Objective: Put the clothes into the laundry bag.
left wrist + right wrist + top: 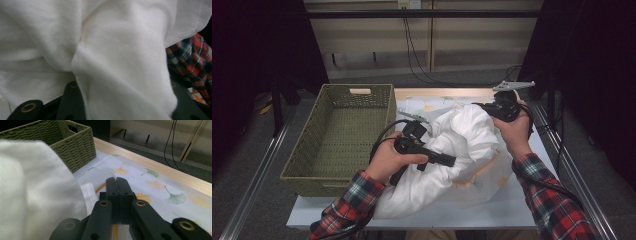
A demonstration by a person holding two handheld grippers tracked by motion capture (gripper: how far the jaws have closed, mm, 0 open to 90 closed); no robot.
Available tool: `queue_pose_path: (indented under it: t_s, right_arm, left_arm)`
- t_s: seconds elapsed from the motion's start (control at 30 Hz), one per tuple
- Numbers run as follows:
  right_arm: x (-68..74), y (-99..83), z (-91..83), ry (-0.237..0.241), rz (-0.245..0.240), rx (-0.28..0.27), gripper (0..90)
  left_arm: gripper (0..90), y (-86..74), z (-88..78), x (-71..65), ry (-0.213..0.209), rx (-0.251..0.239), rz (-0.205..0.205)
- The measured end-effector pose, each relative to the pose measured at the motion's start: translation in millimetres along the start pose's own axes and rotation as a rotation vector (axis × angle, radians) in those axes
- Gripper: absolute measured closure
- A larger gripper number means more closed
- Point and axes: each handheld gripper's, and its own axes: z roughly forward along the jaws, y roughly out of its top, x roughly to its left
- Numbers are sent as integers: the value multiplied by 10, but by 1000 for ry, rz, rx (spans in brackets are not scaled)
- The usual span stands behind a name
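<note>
Beside the basket (339,131), the left gripper (125,100) clamps a fold of white cloth (462,145); the right gripper (116,185), pressed shut, holds nothing. Next likely: lifting the cloth basketward.

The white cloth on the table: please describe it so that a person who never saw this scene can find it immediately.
Start at the table with its leaf-printed cover. Right of the green woven basket lies the white cloth, a big, puffy, crumpled bundle between the two hand-held tools. It is the only soft, plain white thing there.
</note>
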Motion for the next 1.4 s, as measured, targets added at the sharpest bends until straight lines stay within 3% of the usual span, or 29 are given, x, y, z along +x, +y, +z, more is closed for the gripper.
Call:
queue_pose_path:
  t_s: [0.07,0.3,0.4,0.63,0.73,0.87,0.97,1.1,1.23,1.3,1.4]
  right_arm:
    - [12,17,-11,2,-7,0,894]
    - [52,61,-46,7,-22,-2,893]
    - [62,66,-53,10,-24,-1,894]
    - [81,87,-101,13,-27,-14,894]
    - [82,95,-118,12,-31,-14,894]
    - [77,89,-112,14,-32,-8,894]
    - [65,83,-90,14,-29,-12,894]
    - [85,85,-62,21,-24,-14,894]
    - [126,107,-64,30,-32,-16,894]
    - [141,111,-72,34,-40,-17,893]
    - [151,110,-93,39,-46,-13,894]
  left_arm:
    - [571,-28,57,22,3,10,-18]
    - [570,-88,187,77,25,48,-20]
    - [569,-76,207,89,73,61,-13]
    - [570,-14,124,175,199,20,-17]
    - [570,4,74,222,229,2,-24]
    - [571,0,76,173,191,29,-3]
    - [570,-15,152,83,155,68,24]
    - [569,-47,278,66,113,95,24]
    - [568,-69,376,122,137,116,2]
    - [566,-73,393,153,154,99,-41]
    - [566,-57,380,190,198,91,-53]
